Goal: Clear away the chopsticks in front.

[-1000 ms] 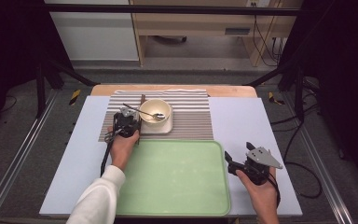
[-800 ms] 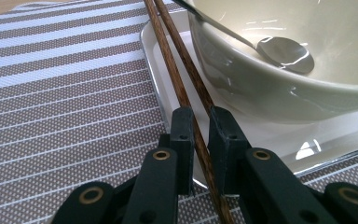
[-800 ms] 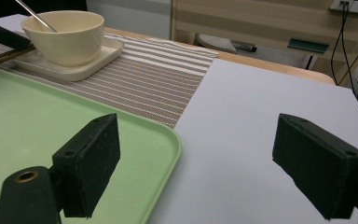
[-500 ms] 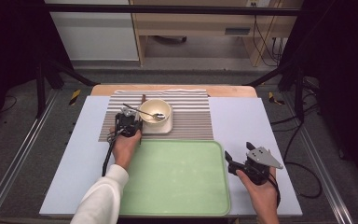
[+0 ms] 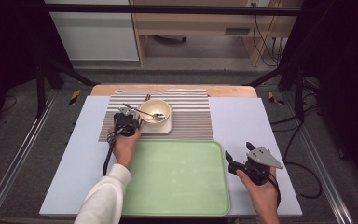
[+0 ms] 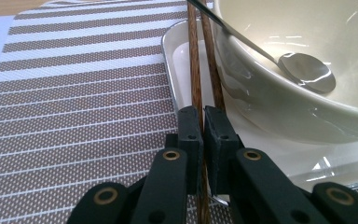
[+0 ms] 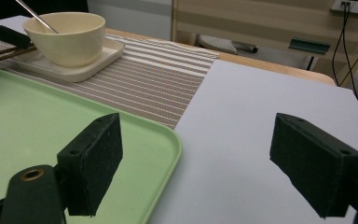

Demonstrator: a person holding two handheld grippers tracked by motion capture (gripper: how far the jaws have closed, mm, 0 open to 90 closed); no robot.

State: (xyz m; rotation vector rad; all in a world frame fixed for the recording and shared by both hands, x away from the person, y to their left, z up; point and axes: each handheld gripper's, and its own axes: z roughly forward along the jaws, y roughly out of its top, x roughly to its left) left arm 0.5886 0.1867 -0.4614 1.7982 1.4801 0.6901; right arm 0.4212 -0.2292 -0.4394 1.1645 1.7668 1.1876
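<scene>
Left gripper [image 6: 203,122]: jaws drawn together on a pair of wooden chopsticks [image 6: 196,70], pinched near their lower end; the sticks run forward from the jaws along the left side of the bowl, lying on the edge of the square plate

Chopsticks: seen from the high view [image 5: 143,105] as a dark line beside the bowl, on the striped mat; gripped low, by my reading, so that they can be lifted clear as a pair without rolling apart

Bowl [image 5: 155,111]: cream, upright on a white square plate [image 5: 167,127]; a metal spoon [image 6: 306,71] rests inside, its handle slanting out over the rim and crossing above the chopsticks, a likely snag if the sticks are raised steeply

Striped mat [image 5: 193,120]: brown and white, at the far side of the table, under plate and bowl

Green tray [image 5: 177,177]: empty, just in front of the mat; probably where the tableware is headed

Right gripper [image 5: 239,156]: jaws wide apart, holding nothing; held low beside the tray's right edge over the pale table cover [image 7: 270,121], well apart from the bowl, seemingly waiting its turn

Step in hand: taking hold of the chopsticks; lift not yet evident
</scene>
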